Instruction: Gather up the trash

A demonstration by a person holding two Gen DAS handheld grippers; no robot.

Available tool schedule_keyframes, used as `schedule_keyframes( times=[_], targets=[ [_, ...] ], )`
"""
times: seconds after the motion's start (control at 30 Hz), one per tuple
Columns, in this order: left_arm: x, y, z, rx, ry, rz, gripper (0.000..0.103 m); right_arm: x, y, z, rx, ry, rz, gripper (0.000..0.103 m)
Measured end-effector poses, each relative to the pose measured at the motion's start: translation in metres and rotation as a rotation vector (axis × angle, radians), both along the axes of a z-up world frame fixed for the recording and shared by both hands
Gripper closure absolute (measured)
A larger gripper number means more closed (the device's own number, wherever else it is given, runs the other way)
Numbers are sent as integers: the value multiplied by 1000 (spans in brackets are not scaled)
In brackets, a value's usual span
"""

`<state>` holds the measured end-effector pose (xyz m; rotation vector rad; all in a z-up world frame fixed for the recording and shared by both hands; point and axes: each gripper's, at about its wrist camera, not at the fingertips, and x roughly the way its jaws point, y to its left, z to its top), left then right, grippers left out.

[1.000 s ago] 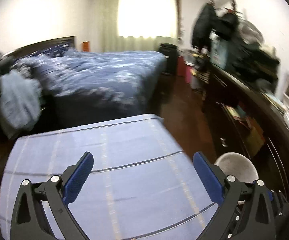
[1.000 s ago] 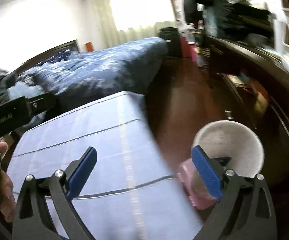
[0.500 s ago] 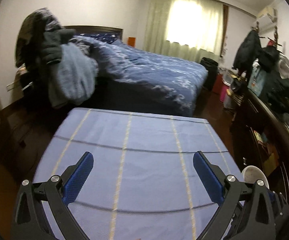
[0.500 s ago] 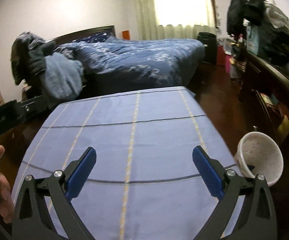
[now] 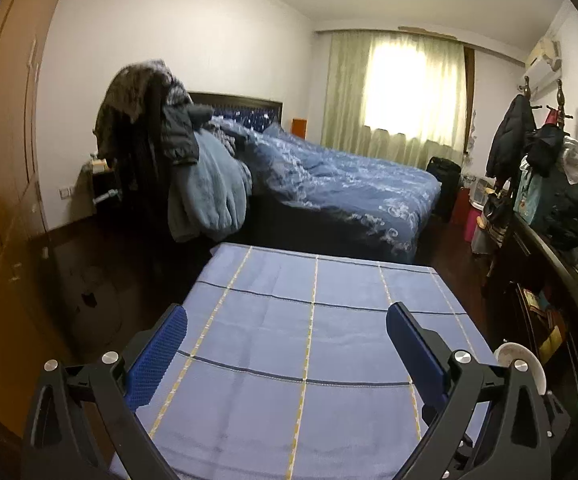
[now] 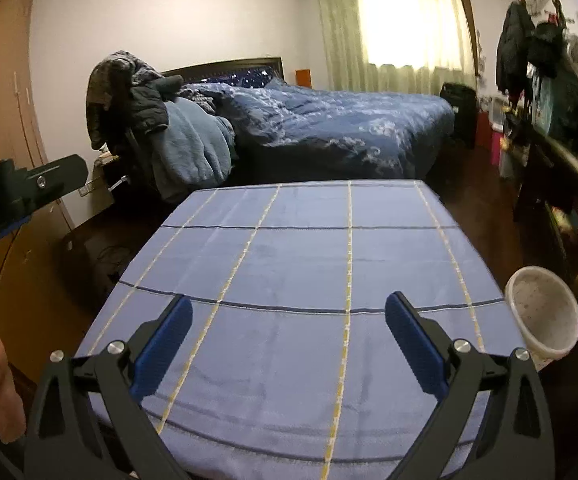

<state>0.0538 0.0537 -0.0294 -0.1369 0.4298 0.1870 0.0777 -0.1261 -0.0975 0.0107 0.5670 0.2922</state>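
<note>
bin: white trash bin, round, widening toward its rim, inside speckled
state: mouth open, nothing clearly visible inside
pose: upright, seemingly tilted a little toward the camera
place: near right, on the dark floor just beside the right edge of the blue checked tablecloth
left wrist view: only the rim shows, behind the right finger

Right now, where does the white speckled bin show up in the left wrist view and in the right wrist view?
Left wrist view: the white speckled bin sits at the lower right, only its rim showing behind the left claw's right finger.
Right wrist view: it stands at the right edge, whole opening visible, just off the table's right side.
Shared landmark: the blue checked tablecloth, with the bin beside its right edge in both.
</note>
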Motion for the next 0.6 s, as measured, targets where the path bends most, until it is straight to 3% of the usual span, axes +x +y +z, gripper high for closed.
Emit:
schedule_keyframes(
  times=[0.17,0.3,0.6],
  targets=[
    [-19,-6,11,-5,-37,-18,4,-20,-7,13,-35,-70,-36,4],
    [-26,-11,17,12,-61,-7,4,-26,-22,19,-7,-81,-64,4],
    [-27,-16,18,12,-44,-11,4,-33,-45,44,28,-135,-102,4]
  ],
)
